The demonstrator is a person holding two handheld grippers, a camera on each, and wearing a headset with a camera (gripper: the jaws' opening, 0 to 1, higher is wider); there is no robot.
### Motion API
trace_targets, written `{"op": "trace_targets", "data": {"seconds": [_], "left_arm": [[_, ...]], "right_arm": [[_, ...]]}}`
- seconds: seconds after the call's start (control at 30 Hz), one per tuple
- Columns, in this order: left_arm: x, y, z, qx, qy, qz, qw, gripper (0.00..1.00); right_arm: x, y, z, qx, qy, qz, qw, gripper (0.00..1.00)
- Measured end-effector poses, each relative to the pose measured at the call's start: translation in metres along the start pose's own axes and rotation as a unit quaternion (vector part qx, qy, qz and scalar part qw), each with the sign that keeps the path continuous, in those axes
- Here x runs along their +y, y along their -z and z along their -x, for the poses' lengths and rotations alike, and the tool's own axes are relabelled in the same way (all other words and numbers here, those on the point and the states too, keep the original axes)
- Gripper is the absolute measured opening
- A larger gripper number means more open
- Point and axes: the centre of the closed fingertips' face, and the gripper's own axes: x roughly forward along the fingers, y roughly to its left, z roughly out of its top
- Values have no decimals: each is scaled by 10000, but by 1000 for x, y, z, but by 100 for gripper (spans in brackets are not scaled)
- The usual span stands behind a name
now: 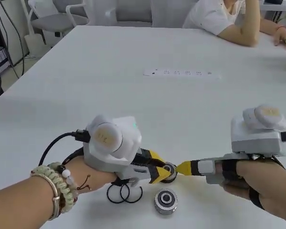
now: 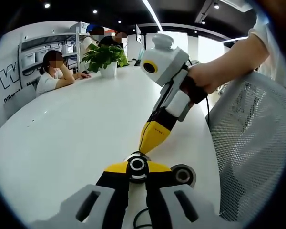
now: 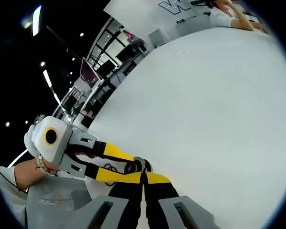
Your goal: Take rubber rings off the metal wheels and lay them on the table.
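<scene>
The left gripper point(image 1: 161, 172) reaches in from the left, low over the near part of the tabletop point(image 1: 133, 95), with its yellow jaws closed on a metal wheel point(image 1: 169, 171), one jaw on each side of the rim. In the left gripper view that metal wheel point(image 2: 137, 165) sits between the jaw tips with its round face and centre hole turned back toward the camera, so its axle line runs roughly along the left gripper point(image 2: 136, 168). The right gripper point(image 1: 182, 168) comes in from the right, long body about level and pointing left, jaws pressed together to a narrow yellow point that touches the wheel's rim. Whether that point pinches a ring on the wheel is too small to tell. The right gripper view shows its own jaws point(image 3: 143, 177) closed with only a thin slit between them, and the metal wheel point(image 3: 139, 165) just beyond their tips. A second wheel point(image 1: 166, 201) lies flat on the tabletop near the near edge, hole facing up, just below the two grippers. Two thin black rubber rings point(image 1: 124, 193) lie flat just to its left, overlapping side by side, under the left gripper's body. A white power strip point(image 1: 181, 73) lies across the middle, toward the far edge, well apart from the work.
</scene>
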Motion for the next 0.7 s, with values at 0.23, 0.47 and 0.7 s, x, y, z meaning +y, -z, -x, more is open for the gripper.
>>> {"op": "trace_targets", "data": {"seconds": [0.23,0.47,0.7], "left_arm": [[-1,0,0,-29,10,12,10000,7],[-1,1,1,-259,34,50,9996,7],[-1,0,2,-396,47,77,9992,7]], "right_arm": [[1,3,2,106,69,38,9999,0],[1,3,3,45,-70,-103,9999,0],[1,3,3,78,-50,-5,10000,0]]}}
